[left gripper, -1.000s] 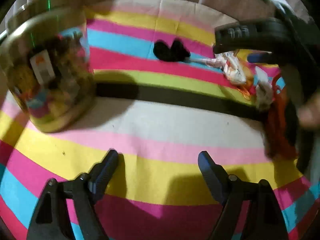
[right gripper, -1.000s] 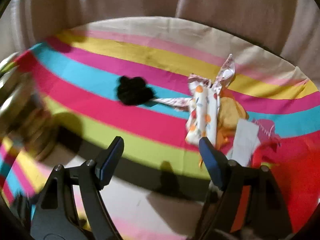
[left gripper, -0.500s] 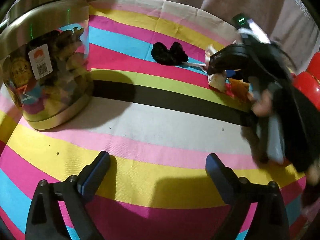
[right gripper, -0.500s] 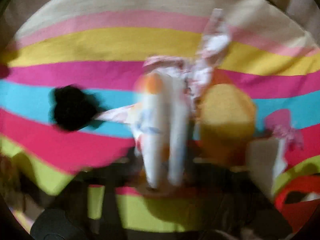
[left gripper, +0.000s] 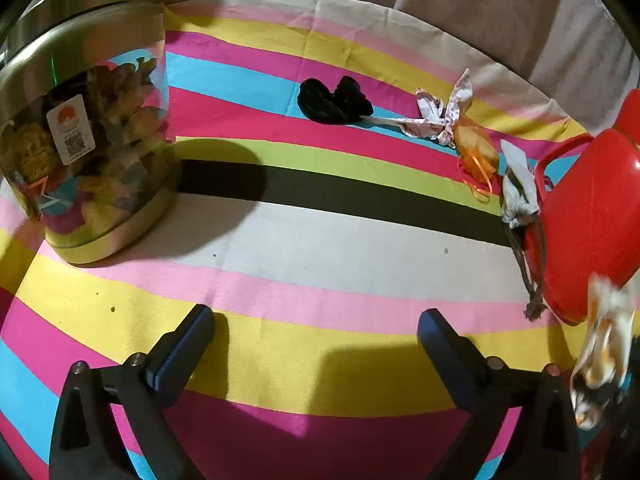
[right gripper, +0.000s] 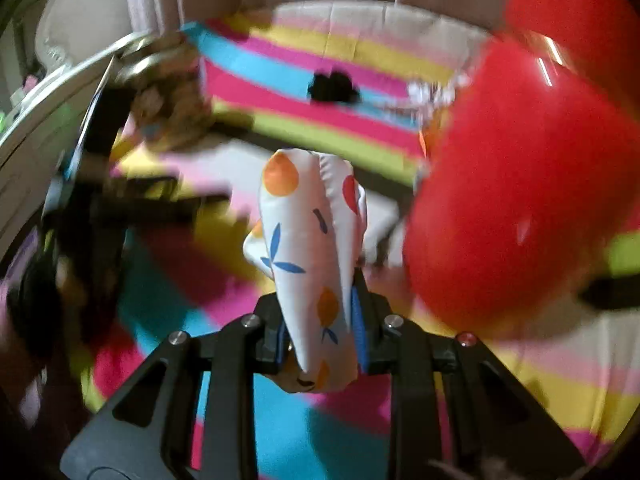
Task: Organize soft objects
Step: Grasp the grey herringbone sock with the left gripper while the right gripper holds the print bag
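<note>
Red container (left gripper: 592,216) cut off at frame edge; jar (right gripper: 168,92) motion-blurred.

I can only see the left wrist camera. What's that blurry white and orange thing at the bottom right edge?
Observer: A white printed cloth with orange dots and blue leaf shapes.
Child: Is it just floating there?
Observer: No. The right gripper holds it. Its fingers have just been closing, and their blue pads press on both sides of it.
Child: Is it flat?
Observer: No, it is puffy and folded into two lobes side by side, poking out past the fingers.
</note>
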Demonstrator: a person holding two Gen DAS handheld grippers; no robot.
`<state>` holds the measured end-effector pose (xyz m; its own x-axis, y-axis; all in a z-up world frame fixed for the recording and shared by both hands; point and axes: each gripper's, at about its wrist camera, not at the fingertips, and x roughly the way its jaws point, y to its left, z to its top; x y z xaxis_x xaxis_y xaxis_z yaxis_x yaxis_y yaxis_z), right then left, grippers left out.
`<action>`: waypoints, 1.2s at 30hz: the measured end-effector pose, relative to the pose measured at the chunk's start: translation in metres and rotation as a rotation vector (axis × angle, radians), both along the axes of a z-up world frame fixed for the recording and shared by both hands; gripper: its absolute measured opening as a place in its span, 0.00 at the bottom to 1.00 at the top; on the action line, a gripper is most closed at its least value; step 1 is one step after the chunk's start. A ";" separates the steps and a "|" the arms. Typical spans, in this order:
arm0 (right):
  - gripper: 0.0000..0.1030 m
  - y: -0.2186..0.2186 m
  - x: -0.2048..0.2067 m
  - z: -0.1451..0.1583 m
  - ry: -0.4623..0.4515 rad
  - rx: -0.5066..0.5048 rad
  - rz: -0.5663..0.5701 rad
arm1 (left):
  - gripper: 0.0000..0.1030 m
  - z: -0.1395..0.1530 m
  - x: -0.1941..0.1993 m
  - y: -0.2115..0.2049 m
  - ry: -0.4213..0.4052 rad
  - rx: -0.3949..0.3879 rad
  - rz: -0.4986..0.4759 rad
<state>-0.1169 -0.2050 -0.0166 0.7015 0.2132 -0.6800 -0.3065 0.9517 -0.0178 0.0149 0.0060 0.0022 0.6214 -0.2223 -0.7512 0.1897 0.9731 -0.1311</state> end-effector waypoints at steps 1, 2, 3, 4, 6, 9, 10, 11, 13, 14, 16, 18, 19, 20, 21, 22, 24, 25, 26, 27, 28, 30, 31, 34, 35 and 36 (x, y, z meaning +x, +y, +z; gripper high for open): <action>0.29 -0.004 -0.004 -0.007 0.012 -0.004 -0.010 | 1.00 0.000 0.000 0.000 0.000 0.001 0.000; 0.30 -0.010 -0.006 -0.014 0.032 0.013 -0.024 | 1.00 0.000 0.000 0.000 0.001 0.001 0.000; 0.33 -0.014 -0.007 -0.019 0.051 0.036 -0.040 | 1.00 0.000 0.000 0.000 0.001 0.003 0.000; 0.33 -0.018 -0.006 -0.024 0.063 0.061 -0.059 | 1.00 0.000 -0.001 -0.001 0.002 0.008 -0.001; 0.37 -0.021 -0.007 -0.024 0.048 0.098 -0.071 | 1.00 -0.001 -0.001 -0.004 0.007 0.036 -0.003; 0.38 -0.010 -0.016 -0.027 -0.012 0.005 -0.052 | 1.00 -0.003 0.002 -0.018 0.039 0.153 -0.040; 0.38 -0.006 -0.018 -0.028 -0.034 -0.032 -0.043 | 1.00 -0.002 0.004 -0.018 0.070 0.130 -0.036; 0.37 -0.003 -0.018 -0.028 -0.041 -0.046 -0.035 | 1.00 0.001 0.008 -0.016 0.097 0.088 -0.019; 0.37 -0.003 -0.018 -0.028 -0.040 -0.045 -0.025 | 1.00 0.008 0.022 -0.014 0.161 -0.084 -0.022; 0.37 -0.005 -0.017 -0.028 -0.036 -0.035 -0.025 | 0.99 0.011 0.033 -0.015 0.210 -0.214 -0.036; 0.37 -0.008 -0.016 -0.028 -0.029 -0.018 -0.024 | 0.99 0.019 0.057 -0.027 0.299 -0.387 -0.045; 0.37 -0.007 -0.018 -0.029 -0.033 -0.029 -0.029 | 0.96 0.029 0.077 -0.050 0.320 -0.462 -0.114; 0.37 -0.005 -0.018 -0.029 -0.036 -0.040 -0.031 | 0.95 0.034 0.089 -0.063 0.334 -0.505 -0.156; 0.38 -0.001 -0.016 -0.030 -0.038 -0.047 -0.033 | 0.95 0.038 0.104 -0.077 0.355 -0.547 -0.192; 0.38 -0.001 -0.017 -0.030 -0.039 -0.049 -0.035 | 0.94 0.040 0.119 -0.092 0.382 -0.582 -0.218; 0.38 -0.001 -0.017 -0.030 -0.039 -0.048 -0.036 | 0.93 0.039 0.131 -0.103 0.405 -0.604 -0.235; 0.38 -0.001 -0.017 -0.030 -0.036 -0.042 -0.037 | 0.82 0.035 0.155 -0.127 0.455 -0.629 -0.257; 0.38 -0.001 -0.018 -0.030 -0.036 -0.041 -0.037 | 0.80 0.031 0.164 -0.137 0.485 -0.638 -0.270; 0.38 -0.001 -0.019 -0.030 -0.036 -0.040 -0.038 | 0.77 0.025 0.173 -0.150 0.528 -0.653 -0.296; 0.38 -0.001 -0.020 -0.030 -0.036 -0.040 -0.038 | 0.76 0.022 0.177 -0.159 0.552 -0.653 -0.309; 0.38 -0.001 -0.020 -0.030 -0.036 -0.040 -0.038 | 0.76 0.018 0.180 -0.168 0.568 -0.630 -0.317; 0.38 -0.001 -0.019 -0.030 -0.035 -0.036 -0.038 | 0.73 0.009 0.182 -0.184 0.592 -0.568 -0.329; 0.38 -0.001 -0.017 -0.030 -0.034 -0.035 -0.037 | 0.71 0.006 0.181 -0.188 0.601 -0.561 -0.333; 0.38 -0.001 -0.016 -0.030 -0.032 -0.030 -0.036 | 0.19 0.006 0.171 -0.190 0.593 -0.593 -0.358; 0.38 -0.002 -0.015 -0.029 -0.032 -0.030 -0.035 | 0.10 0.011 0.163 -0.187 0.555 -0.566 -0.362; 0.38 -0.002 -0.015 -0.029 -0.032 -0.030 -0.035 | 0.09 0.020 0.153 -0.181 0.499 -0.541 -0.359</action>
<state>-0.1324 -0.2069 -0.0459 0.7296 0.1681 -0.6628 -0.2720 0.9607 -0.0558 0.1675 -0.1745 0.0220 0.0644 -0.7549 -0.6527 0.2728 0.6424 -0.7161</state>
